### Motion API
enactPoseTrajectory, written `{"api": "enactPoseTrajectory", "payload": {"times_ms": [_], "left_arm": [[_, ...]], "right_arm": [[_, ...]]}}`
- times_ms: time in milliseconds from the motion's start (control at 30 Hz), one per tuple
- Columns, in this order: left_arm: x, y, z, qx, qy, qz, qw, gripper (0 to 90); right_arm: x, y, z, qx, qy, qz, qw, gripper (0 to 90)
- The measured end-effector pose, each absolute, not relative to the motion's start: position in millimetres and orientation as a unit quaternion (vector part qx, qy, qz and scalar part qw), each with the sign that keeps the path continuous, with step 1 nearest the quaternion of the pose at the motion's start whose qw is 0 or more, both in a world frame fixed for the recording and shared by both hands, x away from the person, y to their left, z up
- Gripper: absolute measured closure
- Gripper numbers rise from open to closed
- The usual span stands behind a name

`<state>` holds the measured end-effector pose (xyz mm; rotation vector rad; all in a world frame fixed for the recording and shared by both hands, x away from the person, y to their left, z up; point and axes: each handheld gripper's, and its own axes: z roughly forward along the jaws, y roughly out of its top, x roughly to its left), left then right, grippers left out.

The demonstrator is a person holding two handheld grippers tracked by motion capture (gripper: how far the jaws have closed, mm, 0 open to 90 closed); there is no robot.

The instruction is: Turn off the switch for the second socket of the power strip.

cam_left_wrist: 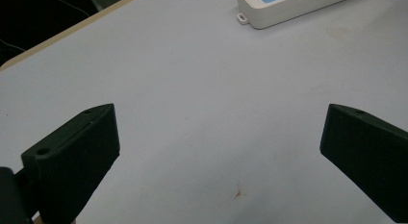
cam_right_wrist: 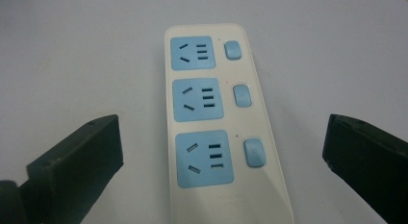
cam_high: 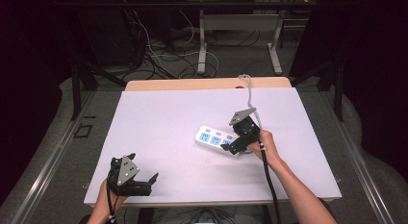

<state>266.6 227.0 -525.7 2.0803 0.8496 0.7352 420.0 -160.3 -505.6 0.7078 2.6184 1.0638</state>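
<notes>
A white power strip (cam_high: 215, 139) lies flat on the pale surface (cam_high: 159, 128), right of centre in the high view. Its near end is under the right gripper (cam_high: 230, 148). In the right gripper view the power strip (cam_right_wrist: 216, 123) runs up the middle of the frame and carries three blue sockets, each with a blue switch (cam_right_wrist: 242, 95) just to its right. The right gripper (cam_right_wrist: 221, 152) has its fingers (cam_right_wrist: 72, 161) spread wide apart, one on each side of the strip and clear of it; the nearest socket lies between them. The person's right hand (cam_high: 265, 146) holds this gripper from the lower right of the high view, and a cable trails back from it along the forearm.

The left gripper (cam_high: 150, 181) sits at the lower left of the high view, near the front edge of the surface, well apart from the strip. In the left gripper view its fingers (cam_left_wrist: 77, 156) also stand wide apart over bare surface, with one end of the power strip (cam_left_wrist: 288, 5) at the upper right of that frame.
</notes>
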Motion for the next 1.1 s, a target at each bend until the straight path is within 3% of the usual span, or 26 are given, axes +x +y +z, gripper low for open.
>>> {"api": "enactPoseTrajectory", "payload": {"times_ms": [1067, 1100], "left_arm": [[268, 224, -526, 0.816, 0.329, 0.288, 0.379, 0.0], [268, 224, -526, 0.817, 0.328, 0.287, 0.377, 0.0]], "right_arm": [[452, -151, -514, 0.258, 0.87, 0.408, 0.104, 0.0], [453, -149, -516, 0.261, 0.856, 0.43, 0.122, 0.0]]}}
